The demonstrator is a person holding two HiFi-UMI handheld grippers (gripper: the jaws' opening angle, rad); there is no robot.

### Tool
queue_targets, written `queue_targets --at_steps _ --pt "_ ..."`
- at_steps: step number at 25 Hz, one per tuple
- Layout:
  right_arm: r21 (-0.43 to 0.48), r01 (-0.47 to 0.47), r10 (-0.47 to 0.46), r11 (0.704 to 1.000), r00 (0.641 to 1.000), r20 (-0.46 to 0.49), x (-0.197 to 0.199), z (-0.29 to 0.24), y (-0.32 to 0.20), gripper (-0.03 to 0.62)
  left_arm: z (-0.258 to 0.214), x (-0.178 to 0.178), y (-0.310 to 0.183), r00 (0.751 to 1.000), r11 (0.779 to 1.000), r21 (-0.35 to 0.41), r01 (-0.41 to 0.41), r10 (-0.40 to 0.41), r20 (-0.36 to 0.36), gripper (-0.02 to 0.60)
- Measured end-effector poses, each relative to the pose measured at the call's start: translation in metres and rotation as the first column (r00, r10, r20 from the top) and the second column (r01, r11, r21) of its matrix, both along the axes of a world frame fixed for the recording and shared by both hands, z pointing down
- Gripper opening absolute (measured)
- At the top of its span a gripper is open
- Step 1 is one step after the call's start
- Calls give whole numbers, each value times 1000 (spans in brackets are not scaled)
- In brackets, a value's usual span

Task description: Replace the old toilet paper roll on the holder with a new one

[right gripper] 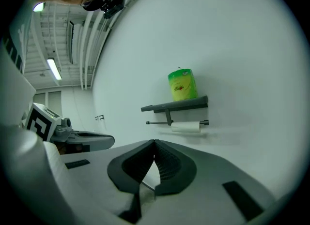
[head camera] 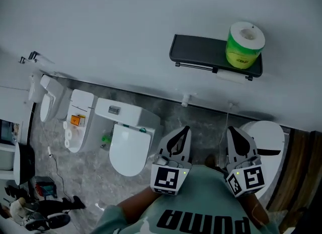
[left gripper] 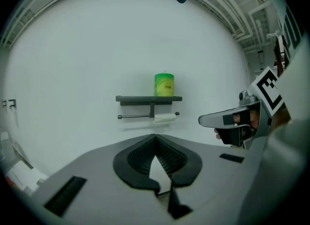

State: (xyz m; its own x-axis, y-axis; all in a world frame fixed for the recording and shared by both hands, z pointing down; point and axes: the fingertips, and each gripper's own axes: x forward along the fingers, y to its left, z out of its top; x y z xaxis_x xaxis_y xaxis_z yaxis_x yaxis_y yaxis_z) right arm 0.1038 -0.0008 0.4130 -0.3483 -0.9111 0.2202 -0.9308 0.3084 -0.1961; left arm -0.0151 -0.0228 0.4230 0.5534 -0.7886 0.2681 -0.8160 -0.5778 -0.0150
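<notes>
A dark wall shelf carries a new roll in green wrapping at its right end. Under the shelf, a thin, nearly used-up white roll hangs on the holder's bar. Both grippers are held low in front of my chest, well short of the holder. The left gripper and the right gripper are side by side, each shut with nothing between its jaws. The left gripper view shows the green roll, the old roll and the closed tips. The right gripper view shows the same roll above the old roll.
Several white toilets stand along the wall on the grey floor to the left. At the right, close to the right gripper, stands a round white bin. Dark clutter lies at the bottom left. A wooden panel lines the right edge.
</notes>
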Motion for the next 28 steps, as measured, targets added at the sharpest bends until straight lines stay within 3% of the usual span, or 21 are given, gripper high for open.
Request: queue_targets --at_steps 4,14,21,28 --pt "-26 -51 50 998 999 -8 -10 2 -14 8 4 -10 -18 998 997 -45 -55 55 -1 5" --pt "-45 -158 157 986 987 -38 -39 -5 -46 8 1 -42 -63 988 989 -30 -143 141 -62 5" --pt "-93 -221 225 971 974 28 -54 4 -58 8 5 -61 -81 978 981 -31 -190 186 -91 5" --pt "-117 -220 229 968 971 66 -49 13 -67 8 10 -60 -89 980 981 -52 -184 179 -87 5"
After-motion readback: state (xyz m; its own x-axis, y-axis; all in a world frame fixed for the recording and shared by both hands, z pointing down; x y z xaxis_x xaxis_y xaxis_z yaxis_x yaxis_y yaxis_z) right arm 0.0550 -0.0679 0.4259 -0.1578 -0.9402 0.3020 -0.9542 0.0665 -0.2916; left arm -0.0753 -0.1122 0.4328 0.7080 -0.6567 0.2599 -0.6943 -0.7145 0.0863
